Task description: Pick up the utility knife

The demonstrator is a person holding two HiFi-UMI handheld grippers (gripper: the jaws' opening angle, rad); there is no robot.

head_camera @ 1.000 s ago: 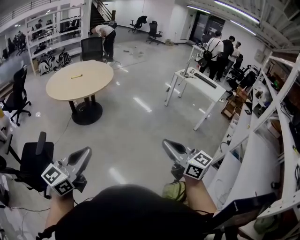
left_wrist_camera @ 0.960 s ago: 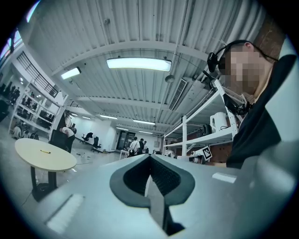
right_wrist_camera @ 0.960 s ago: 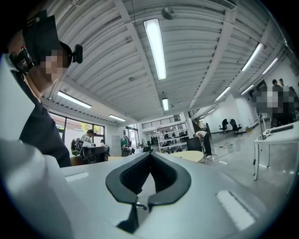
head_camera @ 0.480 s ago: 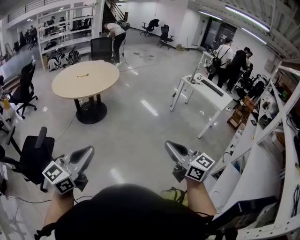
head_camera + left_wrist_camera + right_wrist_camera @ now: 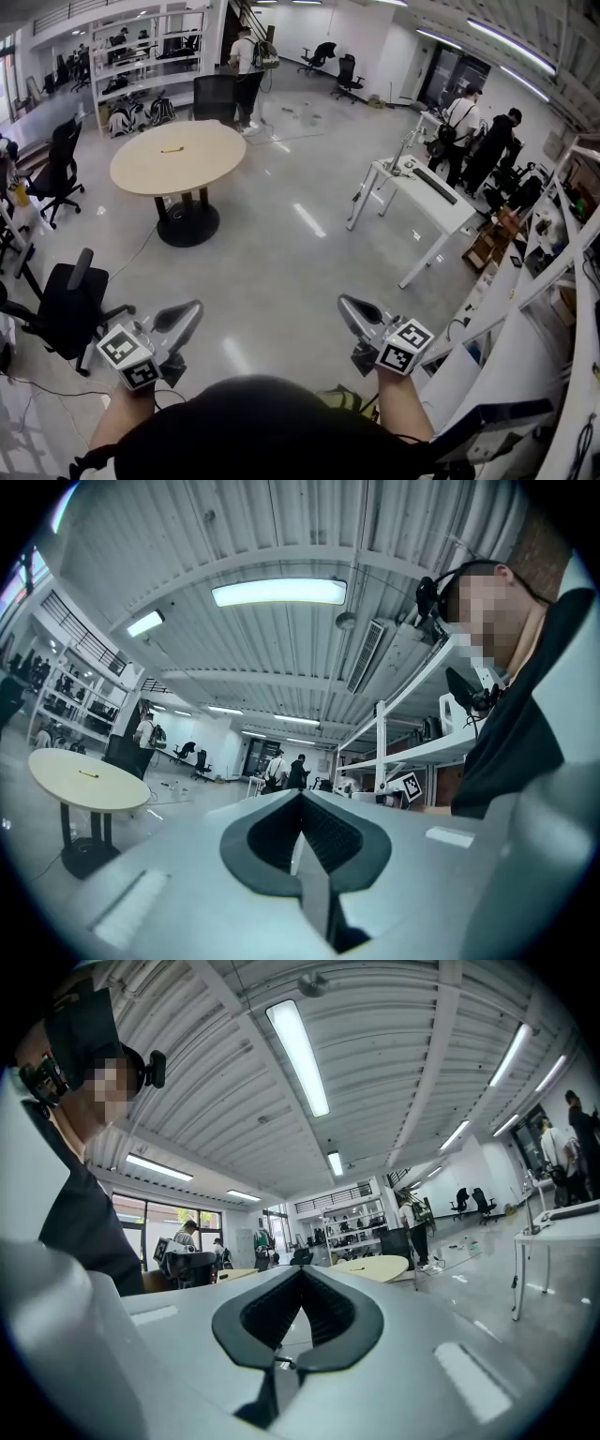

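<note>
A small yellow object, likely the utility knife [image 5: 171, 149], lies on the round beige table [image 5: 197, 164] far ahead on the left; too small to make out in detail. It also shows as a tiny mark [image 5: 89, 774] on the table top in the left gripper view. My left gripper [image 5: 190, 312] and right gripper [image 5: 346, 306] are held level in front of me over bare floor, several steps short of the table. Both are shut with nothing between the jaws, as the left gripper [image 5: 301, 797] and right gripper [image 5: 302, 1269] views confirm.
A black office chair [image 5: 70, 300] stands close at my left, another [image 5: 58, 169] beside the table. A white desk [image 5: 422, 197] stands to the right, shelving [image 5: 562, 281] along the right wall. People stand behind the desk [image 5: 464, 127]; one person [image 5: 246, 56] stands beyond the table.
I have moved forward over the floor; the round table and desk sit slightly nearer. Both grippers travelled with me, still shut. The person beyond the table has straightened up.
</note>
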